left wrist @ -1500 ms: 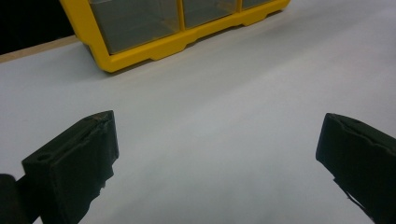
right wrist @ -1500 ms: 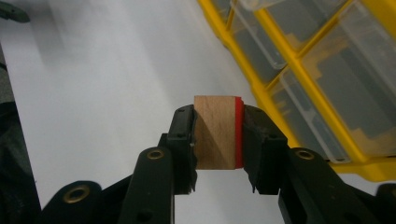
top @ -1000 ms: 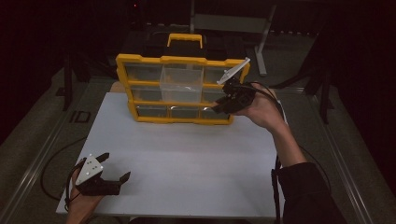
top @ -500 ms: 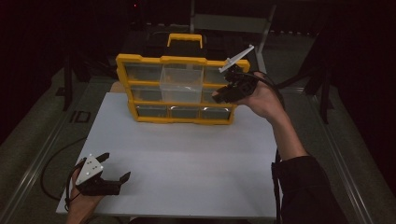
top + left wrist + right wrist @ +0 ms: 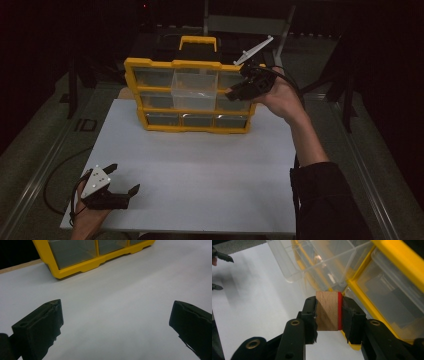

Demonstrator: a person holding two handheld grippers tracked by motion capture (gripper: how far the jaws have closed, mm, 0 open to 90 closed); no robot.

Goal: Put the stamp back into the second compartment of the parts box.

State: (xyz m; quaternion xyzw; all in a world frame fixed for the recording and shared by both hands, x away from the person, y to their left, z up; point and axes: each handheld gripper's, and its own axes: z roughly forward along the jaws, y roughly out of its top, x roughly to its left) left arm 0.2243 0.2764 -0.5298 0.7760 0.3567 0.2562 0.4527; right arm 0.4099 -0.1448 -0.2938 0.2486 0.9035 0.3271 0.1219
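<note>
Right gripper (image 5: pixel 329 312) pinches one wooden block (image 5: pixel 327 310) with a red edge, held up at the right end of the yellow organizer (image 5: pixel 187 95), beside its pulled-out clear drawer (image 5: pixel 194 90). That drawer looks empty; contents of the others can't be made out. Nine drawers, three rows of three. Left gripper (image 5: pixel 122 181) sits spread wide, holding nothing, low over the white table (image 5: pixel 200 170), well apart from the organizer.
</note>
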